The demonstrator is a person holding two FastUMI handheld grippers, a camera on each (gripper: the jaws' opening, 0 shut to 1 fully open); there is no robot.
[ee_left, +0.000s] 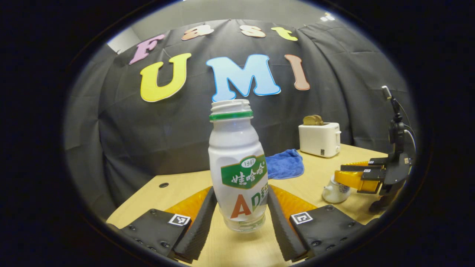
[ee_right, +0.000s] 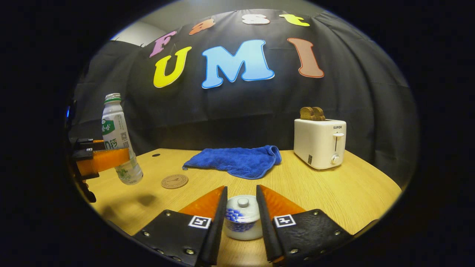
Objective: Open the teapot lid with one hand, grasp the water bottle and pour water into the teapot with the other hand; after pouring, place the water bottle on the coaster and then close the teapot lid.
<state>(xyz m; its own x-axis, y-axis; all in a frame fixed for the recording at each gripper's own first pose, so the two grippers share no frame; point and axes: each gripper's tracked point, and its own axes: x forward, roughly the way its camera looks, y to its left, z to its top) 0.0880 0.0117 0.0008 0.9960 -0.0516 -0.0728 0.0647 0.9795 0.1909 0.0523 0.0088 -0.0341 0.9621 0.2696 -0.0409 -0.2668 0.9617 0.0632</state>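
Note:
An uncapped white water bottle [ee_left: 237, 167] with a green neck ring hangs upright above the table, and my left gripper [ee_left: 242, 194] is shut on its lower half. The right gripper view has the same bottle [ee_right: 118, 137] at the far left, in the left gripper [ee_right: 111, 157], with its shadow on the wood below. A small white teapot [ee_right: 241, 228] with blue pattern stands on the table with its lid [ee_right: 243, 207] on. My right gripper [ee_right: 241, 190] has both fingers against the lid's sides. From the left gripper view, the right gripper [ee_left: 347, 177] sits over the teapot [ee_left: 334, 193]. A round coaster [ee_right: 174, 181] lies on the table between them.
A blue towel [ee_right: 237, 159] lies crumpled behind the teapot. A white toaster [ee_right: 321, 142] with bread slices in it stands at the back right. The wooden table [ee_right: 334, 193] ends at the black cloth wall behind.

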